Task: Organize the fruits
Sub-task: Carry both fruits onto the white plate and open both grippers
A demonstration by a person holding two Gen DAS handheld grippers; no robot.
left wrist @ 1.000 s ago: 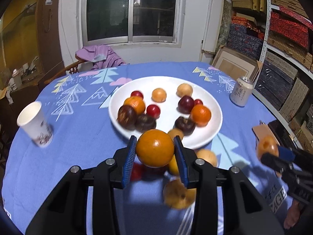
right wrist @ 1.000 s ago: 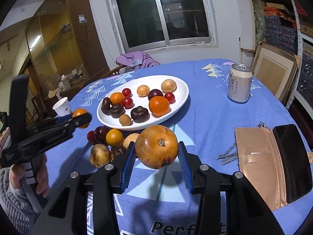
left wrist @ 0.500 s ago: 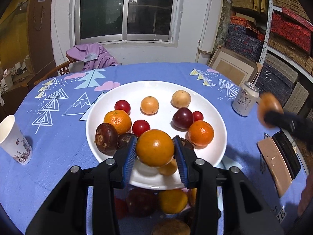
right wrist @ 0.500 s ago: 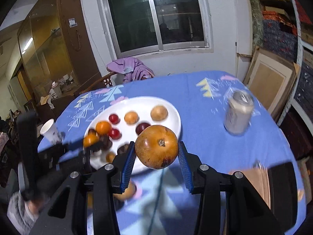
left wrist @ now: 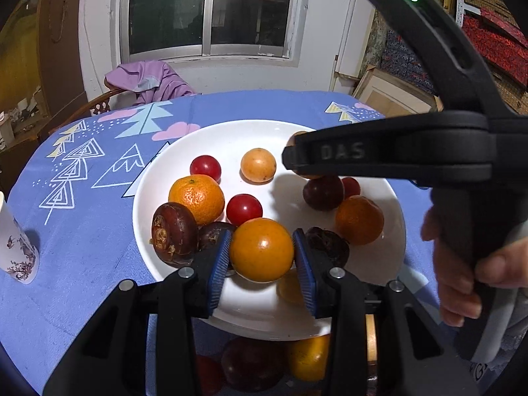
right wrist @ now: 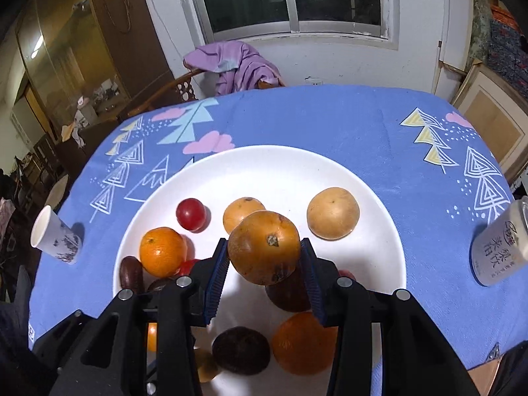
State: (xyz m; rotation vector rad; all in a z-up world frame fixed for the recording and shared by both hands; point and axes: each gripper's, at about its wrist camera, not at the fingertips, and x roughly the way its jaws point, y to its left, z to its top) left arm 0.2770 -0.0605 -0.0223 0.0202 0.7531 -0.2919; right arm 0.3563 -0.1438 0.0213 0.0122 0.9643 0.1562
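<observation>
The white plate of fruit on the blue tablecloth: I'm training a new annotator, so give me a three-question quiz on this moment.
1. True or false: the left gripper holds a smooth orange fruit.
2. What does the right gripper grip? A) silver drink can B) brownish-orange fruit with a dark stem scar C) white paper cup
3. Fill in: both grippers are over the round white ____.

Key: 1 true; 2 B, the brownish-orange fruit; 3 plate.

Fruits (right wrist: 332, 213) lie on the plate (right wrist: 280, 165), cup (right wrist: 56, 237) to its left.
</observation>
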